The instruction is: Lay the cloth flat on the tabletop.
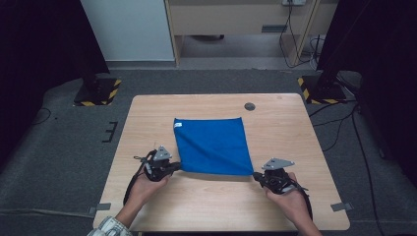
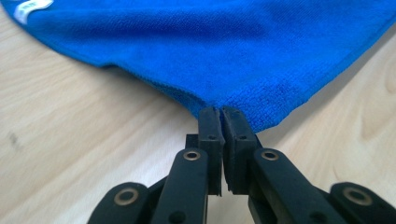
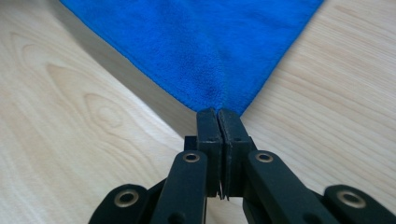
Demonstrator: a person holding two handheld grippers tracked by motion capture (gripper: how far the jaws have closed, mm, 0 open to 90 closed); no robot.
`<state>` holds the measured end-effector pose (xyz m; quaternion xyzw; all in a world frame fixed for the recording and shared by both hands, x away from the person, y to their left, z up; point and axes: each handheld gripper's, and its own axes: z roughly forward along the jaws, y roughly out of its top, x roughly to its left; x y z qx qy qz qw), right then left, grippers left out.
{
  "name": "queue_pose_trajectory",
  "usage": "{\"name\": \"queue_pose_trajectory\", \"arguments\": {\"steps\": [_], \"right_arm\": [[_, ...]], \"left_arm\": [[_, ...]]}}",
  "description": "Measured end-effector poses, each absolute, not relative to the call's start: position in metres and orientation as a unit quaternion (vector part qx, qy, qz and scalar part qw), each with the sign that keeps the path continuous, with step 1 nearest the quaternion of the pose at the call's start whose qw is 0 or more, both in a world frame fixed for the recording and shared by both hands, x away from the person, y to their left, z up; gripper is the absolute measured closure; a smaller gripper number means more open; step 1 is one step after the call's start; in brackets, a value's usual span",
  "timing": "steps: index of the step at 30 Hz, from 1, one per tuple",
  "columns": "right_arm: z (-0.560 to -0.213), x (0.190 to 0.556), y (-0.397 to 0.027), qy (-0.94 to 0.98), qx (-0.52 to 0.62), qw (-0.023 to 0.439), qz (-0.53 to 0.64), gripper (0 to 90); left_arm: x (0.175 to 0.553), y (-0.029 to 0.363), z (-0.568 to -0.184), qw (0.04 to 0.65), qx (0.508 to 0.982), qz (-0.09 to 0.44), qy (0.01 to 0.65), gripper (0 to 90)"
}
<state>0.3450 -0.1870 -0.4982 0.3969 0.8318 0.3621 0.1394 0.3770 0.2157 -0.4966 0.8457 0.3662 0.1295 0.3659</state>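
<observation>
A blue cloth (image 1: 211, 144) lies spread on the wooden table (image 1: 147, 113), with a small white label at its far left corner. My left gripper (image 1: 178, 167) is shut on the cloth's near left corner, which is lifted a little off the wood. Seen from the left gripper view, the cloth (image 2: 224, 51) runs up from the pinched jaw tips (image 2: 222, 112). My right gripper (image 1: 255, 174) is shut on the near right corner. In the right gripper view the corner of the cloth (image 3: 205, 51) narrows into the closed tips (image 3: 217, 113).
A round dark cable hole (image 1: 250, 106) sits in the table near its far edge. Bare wood surrounds the cloth on all sides. Black stands with yellow-striped bases (image 1: 98, 91) rise beyond the far corners, and grey carpet lies around the table.
</observation>
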Motion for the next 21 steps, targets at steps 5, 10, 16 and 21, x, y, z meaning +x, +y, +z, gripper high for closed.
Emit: {"name": "queue_pose_trajectory", "arguments": {"steps": [5,10,16,21], "right_arm": [[-0.5,0.341,-0.177,0.84,0.383,0.134,0.36,88.6],[-0.502,0.339,-0.17,0.847,0.374,0.129,0.355,88.6],[-0.5,0.33,-0.174,0.847,0.375,0.125,0.354,88.6],[-0.497,0.326,-0.178,0.848,0.375,0.125,0.355,88.6]], "left_arm": [[0.364,0.232,-0.497,0.361,0.845,0.122,0.375,86.8],[0.36,0.236,-0.498,0.356,0.845,0.115,0.382,86.7],[0.354,0.233,-0.498,0.354,0.85,0.107,0.375,86.6],[0.342,0.232,-0.496,0.353,0.853,0.101,0.371,86.6]]}}
